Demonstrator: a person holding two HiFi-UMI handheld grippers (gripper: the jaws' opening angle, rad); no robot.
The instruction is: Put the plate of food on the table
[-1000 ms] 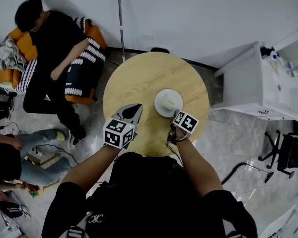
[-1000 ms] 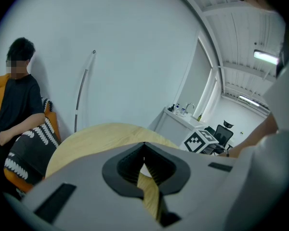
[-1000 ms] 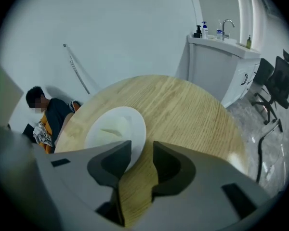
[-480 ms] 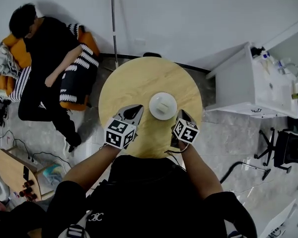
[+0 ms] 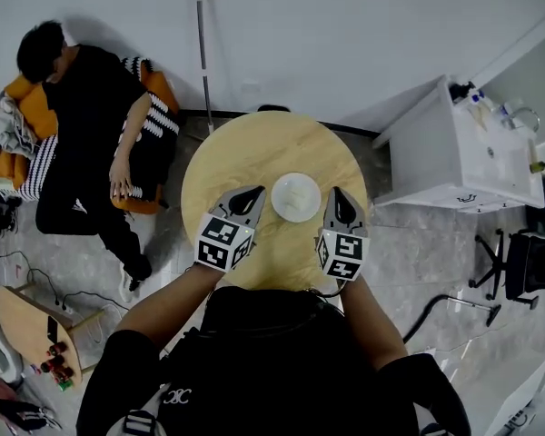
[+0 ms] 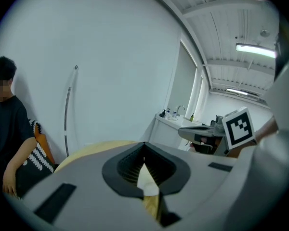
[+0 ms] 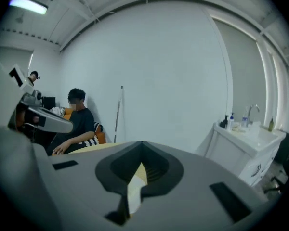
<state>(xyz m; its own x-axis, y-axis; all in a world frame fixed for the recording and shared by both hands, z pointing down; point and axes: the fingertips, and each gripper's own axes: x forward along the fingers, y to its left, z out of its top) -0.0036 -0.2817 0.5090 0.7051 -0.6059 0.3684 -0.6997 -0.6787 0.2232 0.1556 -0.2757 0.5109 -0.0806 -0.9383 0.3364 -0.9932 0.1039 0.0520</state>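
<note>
Bright, even light from ceiling strip lights (image 6: 258,49); soft shadows; both gripper views curve and darken at the edges

Plate (image 5: 296,211) on table (image 5: 245,153).
White, round, loaded with pale food (image 5: 297,192); set flat near the round wooden top's centre.

Surface finishes recorded.
Table (image 5: 245,157) is found in pale matt wood, plate (image 5: 279,205) in smooth white glaze, left gripper (image 5: 248,193) and right gripper (image 5: 338,196) in matt grey plastic, floor (image 5: 409,262) in polished stone.
</note>
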